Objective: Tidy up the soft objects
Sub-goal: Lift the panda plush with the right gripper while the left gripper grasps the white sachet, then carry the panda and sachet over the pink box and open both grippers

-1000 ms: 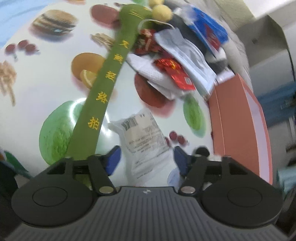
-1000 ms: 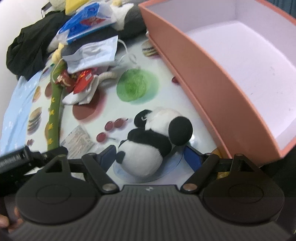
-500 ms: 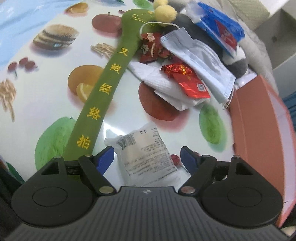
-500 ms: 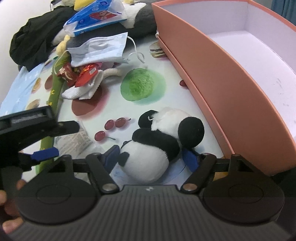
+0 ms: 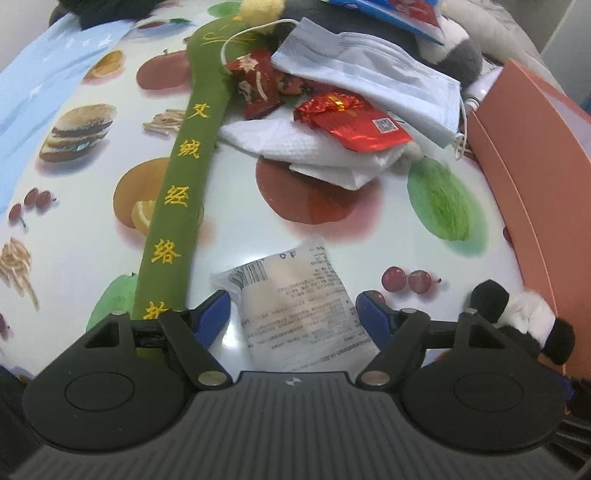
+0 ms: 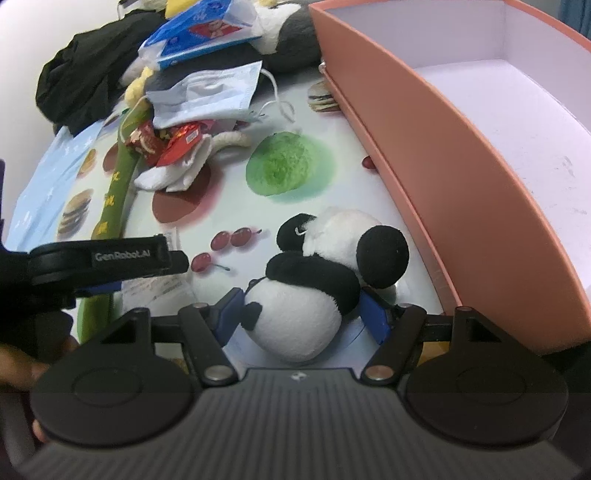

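Black-and-white plush panda (image 6: 314, 291), lying on its side on the fruit-and-food-printed tablecloth (image 6: 229, 206), just beside the long outer wall of the salmon-pink cardboard box (image 6: 461, 192) with its pale, bare interior. The right gripper (image 6: 301, 314) straddles the panda's white body; its jaws are closing, with the blue pads (image 6: 375, 315) at or very near the plush on either side, and whether they already press on it cannot be told. To the panda's left, in the right wrist view, the left gripper (image 6: 107, 258) enters as a black bar over the cloth. In the left wrist view, the left gripper (image 5: 293, 314) brackets a flat, clear plastic packet with printed text and a barcode (image 5: 291, 295); its jaws are closing, the packet lies between them, and both blue pads (image 5: 212, 314) stand clear of its edges. Beside the packet runs a long green fabric strap with yellow embroidered characters (image 5: 184, 192). Farther off lies a heap: white folded paper napkins (image 5: 314, 151), a shiny red foil wrapper (image 5: 354, 118) resting on them, and a pale blue pleated face mask (image 5: 369, 77) overlapping the heap's far side. Beyond, a blue-and-white plastic pack (image 6: 203, 33) rests on a grey plush item, with black cloth (image 6: 81, 85) to its left.
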`<state>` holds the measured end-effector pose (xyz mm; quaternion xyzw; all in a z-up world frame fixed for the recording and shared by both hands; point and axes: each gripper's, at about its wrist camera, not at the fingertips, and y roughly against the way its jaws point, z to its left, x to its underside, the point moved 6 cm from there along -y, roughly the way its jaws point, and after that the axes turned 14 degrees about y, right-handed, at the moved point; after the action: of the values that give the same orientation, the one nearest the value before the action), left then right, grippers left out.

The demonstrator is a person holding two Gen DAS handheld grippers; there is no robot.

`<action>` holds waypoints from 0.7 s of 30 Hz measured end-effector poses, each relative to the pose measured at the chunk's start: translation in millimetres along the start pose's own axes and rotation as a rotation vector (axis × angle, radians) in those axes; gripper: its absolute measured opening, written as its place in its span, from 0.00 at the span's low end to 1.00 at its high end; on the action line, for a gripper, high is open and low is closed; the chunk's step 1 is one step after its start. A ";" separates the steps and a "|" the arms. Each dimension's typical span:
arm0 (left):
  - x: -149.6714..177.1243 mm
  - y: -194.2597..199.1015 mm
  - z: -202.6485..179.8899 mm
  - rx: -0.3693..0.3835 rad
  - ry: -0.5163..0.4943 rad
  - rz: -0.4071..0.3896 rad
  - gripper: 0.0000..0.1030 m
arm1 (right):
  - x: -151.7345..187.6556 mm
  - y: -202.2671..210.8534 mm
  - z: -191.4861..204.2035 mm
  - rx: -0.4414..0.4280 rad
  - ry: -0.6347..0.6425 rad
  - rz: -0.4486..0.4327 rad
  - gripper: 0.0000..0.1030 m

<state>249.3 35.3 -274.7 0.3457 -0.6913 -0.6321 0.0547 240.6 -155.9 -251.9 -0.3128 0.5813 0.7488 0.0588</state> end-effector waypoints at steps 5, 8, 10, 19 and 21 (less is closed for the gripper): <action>-3.4 3.5 3.5 0.001 -0.015 -0.016 0.52 | 0.8 -0.6 -3.6 -0.028 -0.011 -0.003 0.69; -5.5 7.5 7.7 0.025 -0.003 -0.017 0.47 | -0.9 1.7 -2.3 -0.025 -0.001 -0.007 0.67; -6.8 11.4 10.1 0.034 0.000 -0.026 0.46 | -2.3 4.2 -1.7 -0.020 0.006 -0.011 0.66; -12.5 50.1 6.3 0.114 -0.030 -0.051 0.46 | -12.5 27.0 1.8 -0.022 0.026 -0.058 0.66; -13.4 62.7 1.8 0.136 -0.047 -0.057 0.46 | -16.0 36.2 2.8 -0.025 0.027 -0.073 0.66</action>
<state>232.9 41.7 -213.1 0.3534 -0.7236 -0.5928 -0.0033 235.9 -160.4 -212.7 -0.3449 0.5609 0.7490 0.0744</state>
